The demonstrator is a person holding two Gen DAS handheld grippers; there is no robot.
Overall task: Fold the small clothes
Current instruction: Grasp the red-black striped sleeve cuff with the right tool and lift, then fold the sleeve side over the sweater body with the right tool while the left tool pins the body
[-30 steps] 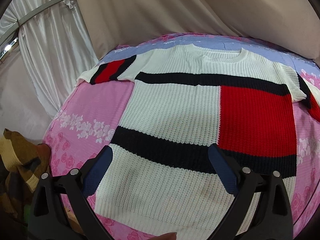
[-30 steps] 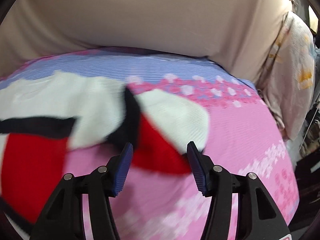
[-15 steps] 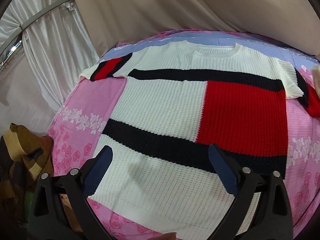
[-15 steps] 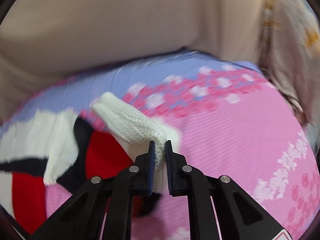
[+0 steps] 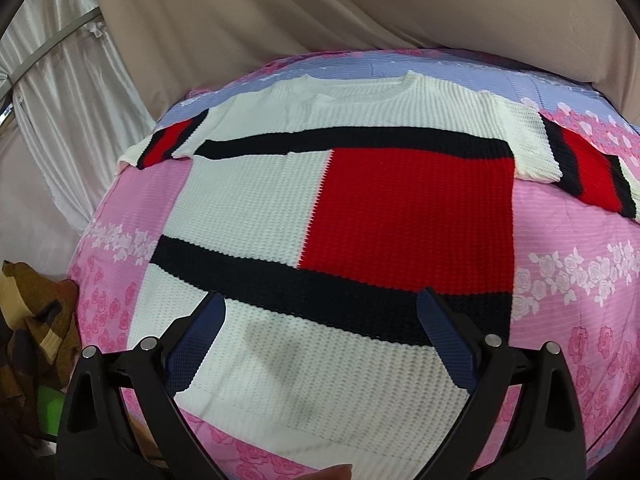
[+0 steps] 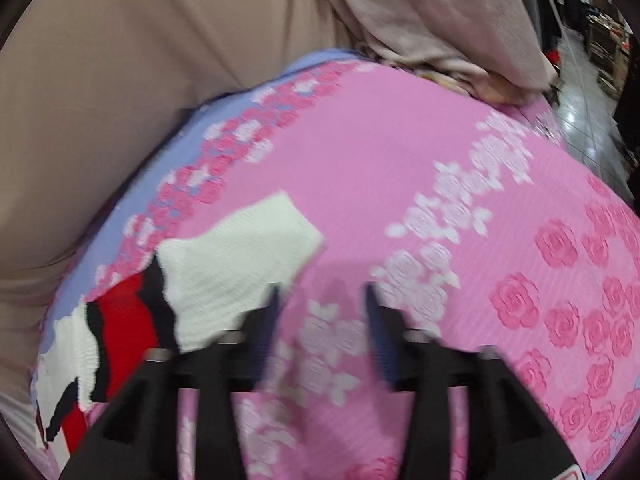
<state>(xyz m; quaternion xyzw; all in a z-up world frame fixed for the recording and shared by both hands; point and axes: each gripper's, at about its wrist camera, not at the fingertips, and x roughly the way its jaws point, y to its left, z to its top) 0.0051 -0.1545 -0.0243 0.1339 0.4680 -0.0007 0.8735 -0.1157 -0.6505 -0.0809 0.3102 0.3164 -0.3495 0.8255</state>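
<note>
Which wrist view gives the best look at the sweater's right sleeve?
The left wrist view: the right sleeve lies flat and sharp at frame right. The right wrist view shows the same sleeve closer but motion-blurred, partly behind the open right gripper.

We see the left wrist view angled down over the sweater (image 5: 320,208), filling mid-frame on the pink bedsheet (image 5: 580,280). Right wrist view sits nearer, blurred, facing the sheet's far corner. Both share the sleeve (image 6: 224,272) at lower left.
</note>
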